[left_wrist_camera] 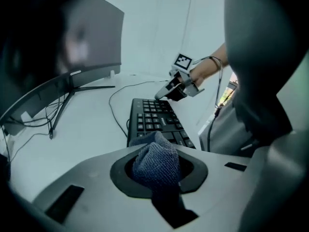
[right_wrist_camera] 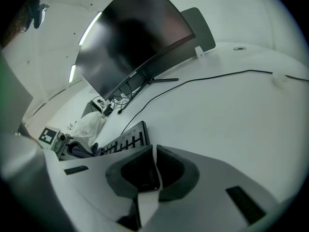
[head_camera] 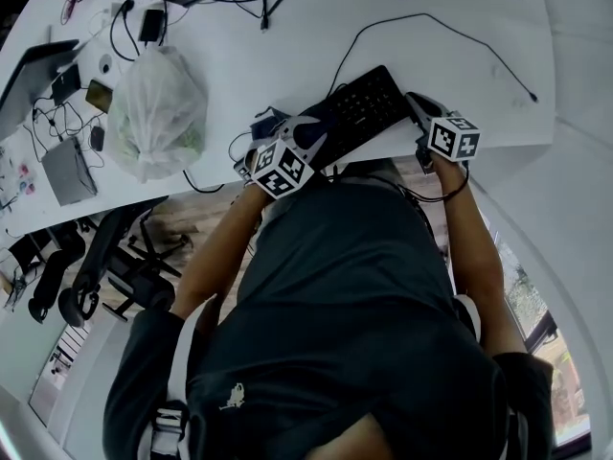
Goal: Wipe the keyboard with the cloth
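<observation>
The black keyboard lies slanted at the white desk's near edge; it also shows as keyboard and keyboard. My left gripper is shut on a bunched blue-grey cloth, just short of the keyboard's near end. In the head view the left gripper sits at the keyboard's left end. My right gripper has its jaws together with nothing between them. The right gripper sits at the keyboard's right end, and from the left gripper view the right gripper has its tip at the far corner.
A curved dark monitor stands behind the keyboard, its stand and cables trailing over the desk. A tied plastic bag and small gadgets lie to the left. An office chair stands on the floor below the desk edge.
</observation>
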Action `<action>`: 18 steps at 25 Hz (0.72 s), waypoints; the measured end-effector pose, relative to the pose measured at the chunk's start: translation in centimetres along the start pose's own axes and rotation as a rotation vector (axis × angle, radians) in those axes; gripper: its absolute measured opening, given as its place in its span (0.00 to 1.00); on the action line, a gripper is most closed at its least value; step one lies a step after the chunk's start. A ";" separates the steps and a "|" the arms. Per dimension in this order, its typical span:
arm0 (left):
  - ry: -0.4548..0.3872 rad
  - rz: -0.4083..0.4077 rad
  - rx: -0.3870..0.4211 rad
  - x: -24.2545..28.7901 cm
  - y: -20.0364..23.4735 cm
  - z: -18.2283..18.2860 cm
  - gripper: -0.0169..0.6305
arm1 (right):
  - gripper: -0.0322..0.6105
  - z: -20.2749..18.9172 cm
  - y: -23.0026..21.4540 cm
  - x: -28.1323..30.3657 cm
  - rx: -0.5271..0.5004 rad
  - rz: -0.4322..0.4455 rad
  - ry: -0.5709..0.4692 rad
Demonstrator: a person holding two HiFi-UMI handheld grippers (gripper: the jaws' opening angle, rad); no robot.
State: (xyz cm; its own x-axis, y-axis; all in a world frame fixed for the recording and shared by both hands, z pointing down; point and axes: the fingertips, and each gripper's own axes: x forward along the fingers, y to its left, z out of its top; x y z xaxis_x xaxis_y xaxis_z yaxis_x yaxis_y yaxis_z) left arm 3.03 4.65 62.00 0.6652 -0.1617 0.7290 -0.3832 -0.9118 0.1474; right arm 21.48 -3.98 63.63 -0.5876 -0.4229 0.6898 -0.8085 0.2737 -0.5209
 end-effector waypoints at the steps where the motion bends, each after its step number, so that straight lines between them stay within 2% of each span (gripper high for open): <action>1: 0.000 -0.009 0.026 -0.3 -0.7 0.1 0.11 | 0.07 0.0 0.0 0.0 0.000 -0.002 0.007; 2: -0.005 -0.003 0.039 -0.8 -1.2 0.3 0.11 | 0.07 -0.1 0.0 0.0 -0.004 -0.005 0.018; 4: -0.033 0.032 0.009 -2.4 -1.6 0.5 0.11 | 0.07 0.0 0.1 -0.1 -0.028 -0.025 0.049; 8: -0.080 0.138 -0.150 -7.5 -1.7 -2.1 0.11 | 0.07 0.2 0.2 0.0 -0.135 -0.114 0.109; 11: -0.090 0.234 -0.301 -11.6 -1.8 -6.2 0.11 | 0.07 0.3 0.2 0.1 -0.203 -0.167 0.125; 15: -0.142 0.402 -0.509 -16.4 -0.9 -11.3 0.11 | 0.07 0.4 0.4 0.0 -0.286 -0.216 0.119; 18: -0.182 0.471 -0.574 -18.4 0.6 -12.5 0.11 | 0.07 0.4 0.7 -0.1 -0.372 -0.248 0.114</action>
State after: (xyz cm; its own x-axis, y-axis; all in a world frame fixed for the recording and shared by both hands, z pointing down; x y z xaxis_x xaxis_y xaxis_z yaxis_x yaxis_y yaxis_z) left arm -17.48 11.83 57.02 0.4247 -0.5903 0.6865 -0.8927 -0.3995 0.2088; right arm 20.97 -4.10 63.03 -0.3580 -0.4227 0.8326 -0.8691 0.4769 -0.1317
